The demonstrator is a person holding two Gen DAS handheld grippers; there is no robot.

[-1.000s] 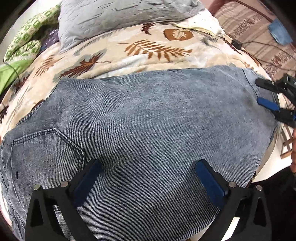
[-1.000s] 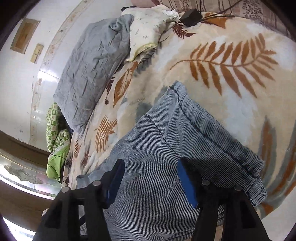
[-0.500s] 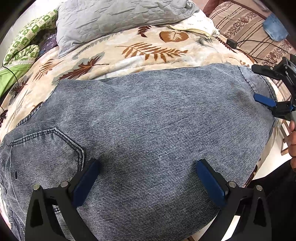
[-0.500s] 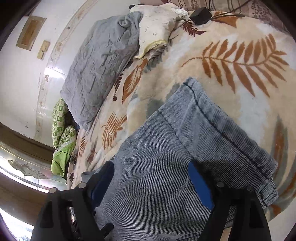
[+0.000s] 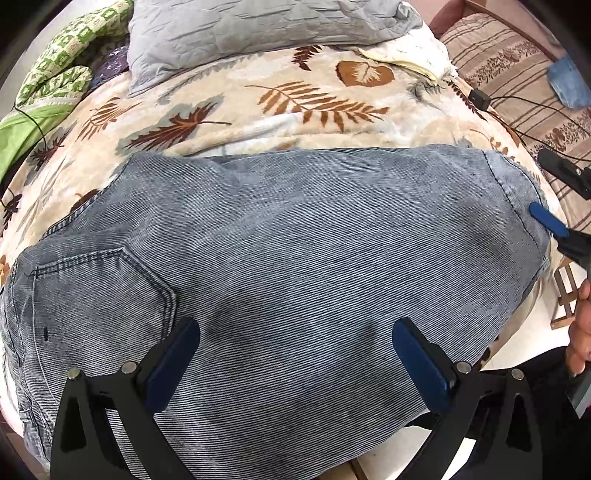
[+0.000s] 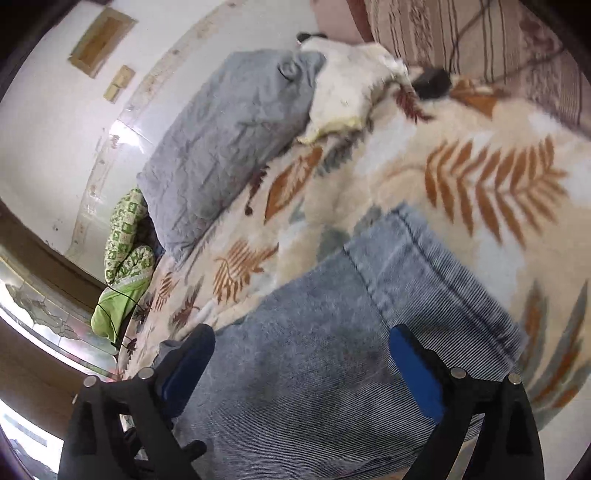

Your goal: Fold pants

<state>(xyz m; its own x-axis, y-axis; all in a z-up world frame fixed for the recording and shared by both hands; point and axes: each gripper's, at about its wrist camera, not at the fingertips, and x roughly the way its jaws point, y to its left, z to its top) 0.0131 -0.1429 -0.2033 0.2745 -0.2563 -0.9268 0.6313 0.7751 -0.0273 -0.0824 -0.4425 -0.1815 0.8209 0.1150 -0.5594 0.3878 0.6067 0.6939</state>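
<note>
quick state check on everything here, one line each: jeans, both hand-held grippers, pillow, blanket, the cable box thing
jeans: laid flat across the bed, back pocket up, hem at the right
left hand-held gripper: open, over the jeans, gripping nothing
right hand-held gripper: jaws opening, nothing pinched, over the hem end
grey pillow: lying at the head of the bed, creased
leaf-print blanket: spread under the jeans
small black box: on the blanket, cable attached

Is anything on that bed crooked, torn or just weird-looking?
Nothing looks damaged or spilled. The jeans lie flat on the leaf-print blanket, folded lengthwise, hem end neat. The only clutter is a small black box with a cable on the blanket's far corner.
</note>
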